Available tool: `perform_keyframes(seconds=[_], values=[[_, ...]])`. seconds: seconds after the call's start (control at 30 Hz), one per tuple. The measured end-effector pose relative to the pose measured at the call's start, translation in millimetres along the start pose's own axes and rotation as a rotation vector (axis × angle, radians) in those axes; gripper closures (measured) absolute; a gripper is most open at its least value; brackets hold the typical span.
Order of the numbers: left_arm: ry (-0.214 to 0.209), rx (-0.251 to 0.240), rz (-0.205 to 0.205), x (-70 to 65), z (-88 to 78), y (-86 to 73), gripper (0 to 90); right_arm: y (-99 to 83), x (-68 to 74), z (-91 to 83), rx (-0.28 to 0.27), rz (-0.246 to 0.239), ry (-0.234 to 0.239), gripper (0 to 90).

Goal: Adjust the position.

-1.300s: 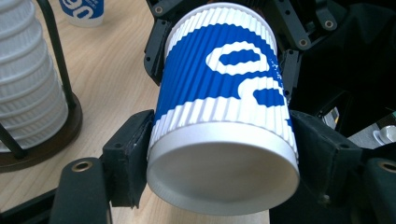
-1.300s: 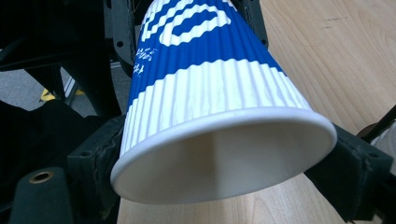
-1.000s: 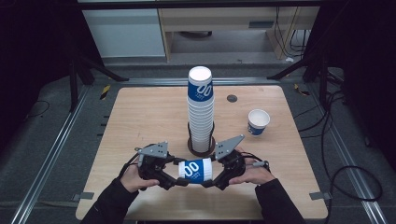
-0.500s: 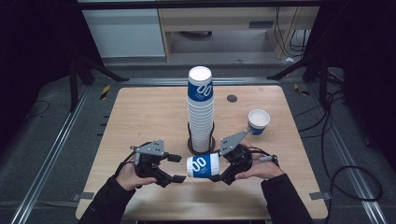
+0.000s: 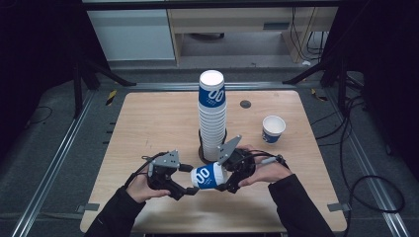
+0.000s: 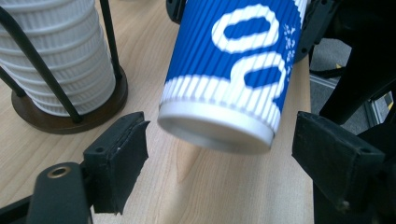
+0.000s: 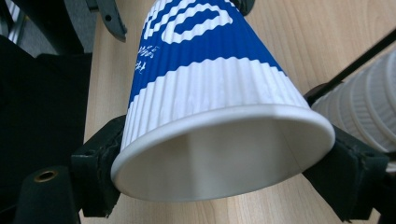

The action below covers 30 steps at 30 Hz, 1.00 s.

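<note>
The right gripper [image 5: 228, 174] pinches the wide mouth end of a blue and white paper cup [image 5: 207, 176], its pads pressed on the rim at both sides in the right gripper view; the cup [image 7: 210, 93] lies on its side, base pointing toward 9 o'clock, low over the table [image 5: 148, 123] near its 6 o'clock edge. The left gripper [image 5: 190, 178] has its jaws spread, having just been opening; in the left gripper view the cup's base [image 6: 219, 135] sits between the pads with a gap on each side. Whether the cup touches the wood is hard to tell. Just behind, toward 12 o'clock, a tall stack of cups [image 5: 212, 116] stands in a wire holder [image 5: 203, 150], its foot partly hidden by the right gripper. A single cup [image 5: 272, 129] stands upright at 2 o'clock, well apart.
</note>
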<state>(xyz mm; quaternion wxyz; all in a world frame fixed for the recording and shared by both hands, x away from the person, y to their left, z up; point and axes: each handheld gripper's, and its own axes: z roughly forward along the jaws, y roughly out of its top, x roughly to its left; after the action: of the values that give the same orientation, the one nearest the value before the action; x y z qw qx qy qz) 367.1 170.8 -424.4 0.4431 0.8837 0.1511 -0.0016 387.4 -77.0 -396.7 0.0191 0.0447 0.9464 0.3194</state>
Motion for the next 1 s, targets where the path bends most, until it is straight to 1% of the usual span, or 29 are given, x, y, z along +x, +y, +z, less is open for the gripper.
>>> perform_keyframes(seconds=[0.13, 0.2, 0.37, 0.5, 0.63, 0.8, 0.83, 0.9, 1.0], values=[[0.006, 0.025, 0.004, -0.7, 4.4, -0.5, 17.3, 7.2, 1.1, 7.6, 0.032, -0.024, 0.011, 15.4], [0.009, 0.037, 0.006, -0.8, 6.4, -0.8, 17.4, 11.0, 2.3, 10.5, 0.049, -0.035, 0.008, 15.4], [0.004, 0.058, 0.009, -1.3, 9.5, -1.5, 18.9, 17.0, 4.1, 16.8, 0.066, -0.054, 0.018, 15.4], [-0.005, 0.067, 0.01, -1.9, 10.6, -1.9, 22.8, 18.8, 4.5, 19.7, 0.07, -0.061, 0.022, 15.4], [-0.01, 0.071, 0.021, -1.7, 10.2, -2.2, 24.1, 19.0, 5.1, 20.4, 0.076, -0.064, 0.025, 15.5], [-0.009, 0.067, 0.033, -1.9, 9.4, -2.0, 25.1, 18.7, 4.9, 19.9, 0.072, -0.069, 0.025, 15.4], [-0.013, 0.066, 0.03, -1.7, 9.2, -2.0, 25.1, 18.8, 5.1, 19.5, 0.071, -0.07, 0.021, 15.3], [-0.012, 0.066, 0.035, -1.8, 9.1, -2.0, 25.3, 18.5, 4.7, 19.7, 0.066, -0.069, 0.027, 14.9], [-0.008, 0.064, 0.035, -1.2, 8.9, -2.0, 25.6, 17.8, 4.5, 19.9, 0.059, -0.075, 0.012, 13.7]])
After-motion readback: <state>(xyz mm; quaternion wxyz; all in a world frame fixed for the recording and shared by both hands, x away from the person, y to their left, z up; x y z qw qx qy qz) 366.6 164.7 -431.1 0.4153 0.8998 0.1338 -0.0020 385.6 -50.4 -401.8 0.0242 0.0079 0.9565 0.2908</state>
